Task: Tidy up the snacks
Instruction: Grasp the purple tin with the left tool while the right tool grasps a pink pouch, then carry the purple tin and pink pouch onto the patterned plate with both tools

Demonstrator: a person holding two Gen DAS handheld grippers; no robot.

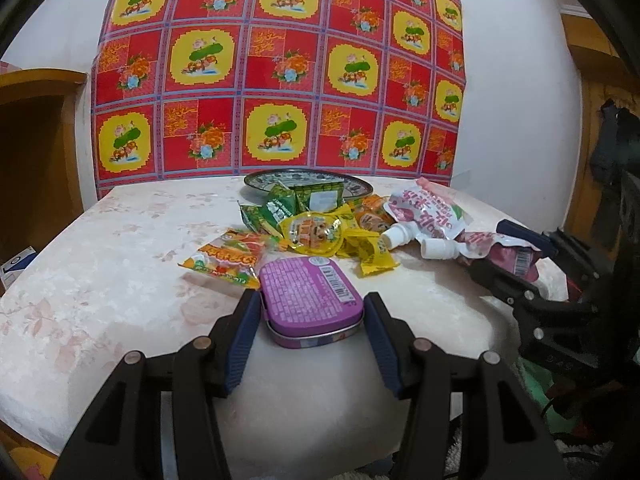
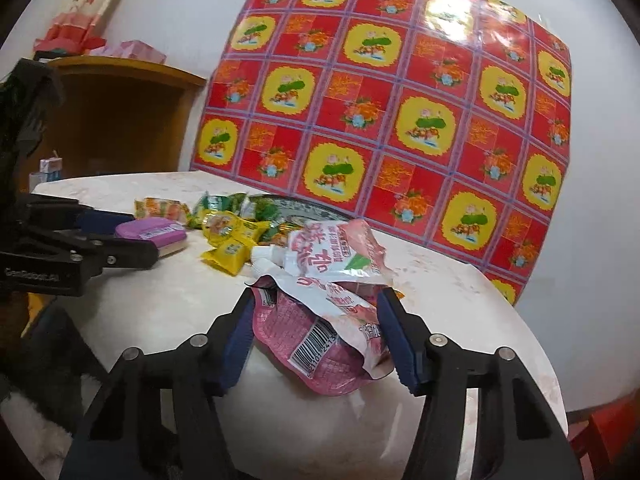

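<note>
At six o'clock on the counter: purple tin, rigid, slick-lidded, pinched across its long sides by my left gripper.

At six o'clock, right view: pink pouch, soft, crinkly; my right gripper brackets its lower body, jaws touching both sides.

The plate shows only its rim; green packets cover its near side, and what lies in its middle cannot be made out. The print on the purple tin is too small to read. In the right wrist view the lower pink pouch lies under the upper pouch, so its spout is hidden there. The wooden shelf is cut off by the picture's left edge. The counter runs out of sight below both pictures.
</note>
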